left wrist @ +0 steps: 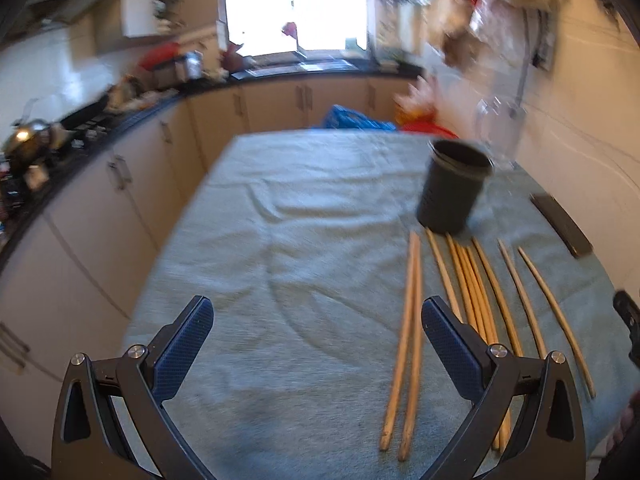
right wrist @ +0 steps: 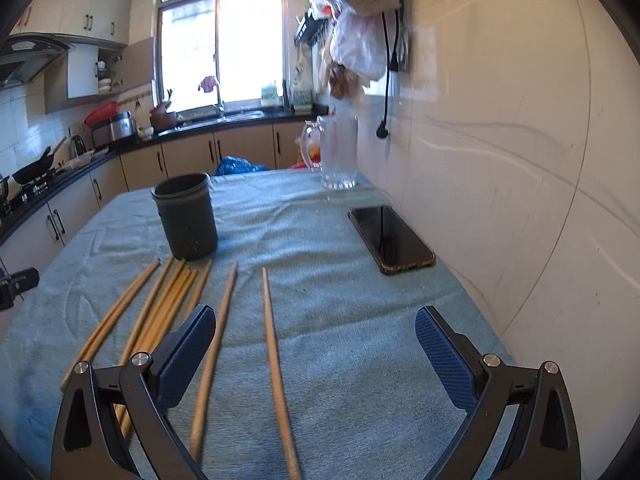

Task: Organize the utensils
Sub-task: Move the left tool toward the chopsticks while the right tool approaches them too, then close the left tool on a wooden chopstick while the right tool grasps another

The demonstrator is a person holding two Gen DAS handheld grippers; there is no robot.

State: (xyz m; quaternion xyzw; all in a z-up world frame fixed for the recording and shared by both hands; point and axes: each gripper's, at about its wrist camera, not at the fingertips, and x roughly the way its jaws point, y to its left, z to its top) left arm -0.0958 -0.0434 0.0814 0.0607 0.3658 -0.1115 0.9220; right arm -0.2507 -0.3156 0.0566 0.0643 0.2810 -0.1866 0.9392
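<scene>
teal tablecloth (right wrist: 340, 340), chopsticks (right wrist: 276, 360), kitchen cabinets (right wrist: 180, 160)

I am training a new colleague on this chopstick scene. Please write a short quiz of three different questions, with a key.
1. True or false: some chopsticks already stand in the cup.
2. Which object lies flat on the cloth near the wall? A) phone B) spoon C) plate
3. Fill in: both the left hand-held gripper and the right hand-held gripper are ____.

Key: 1 false, all lie on the cloth; 2 A, the phone; 3 open, holding nothing.
</scene>
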